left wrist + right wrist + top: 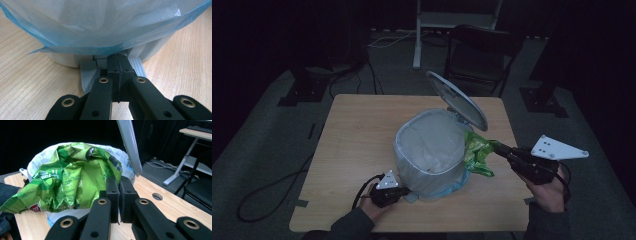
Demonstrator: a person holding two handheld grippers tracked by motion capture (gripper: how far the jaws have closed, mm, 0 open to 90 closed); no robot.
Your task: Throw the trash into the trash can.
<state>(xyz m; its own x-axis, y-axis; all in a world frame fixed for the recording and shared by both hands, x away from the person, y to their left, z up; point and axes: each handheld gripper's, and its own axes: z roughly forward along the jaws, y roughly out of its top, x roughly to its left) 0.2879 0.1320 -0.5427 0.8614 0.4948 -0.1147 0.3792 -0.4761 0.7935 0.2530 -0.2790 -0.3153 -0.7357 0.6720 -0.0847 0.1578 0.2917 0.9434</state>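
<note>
Right fingers [117, 195] clamped on green wrapper [65, 182] beside bin [432, 150]; left fingers [118, 67] together on its pedal [87, 75].

Left gripper [119, 60] seen from behind, black jaws pressed together with no gap. Tips set at grey ribbed pedal [88, 75] at base of pale bin [152, 48]. Bin draped in translucent blue liner bag [105, 27], hem hanging just above jaw tips. Light wooden table [30, 82] seen underneath.
</note>
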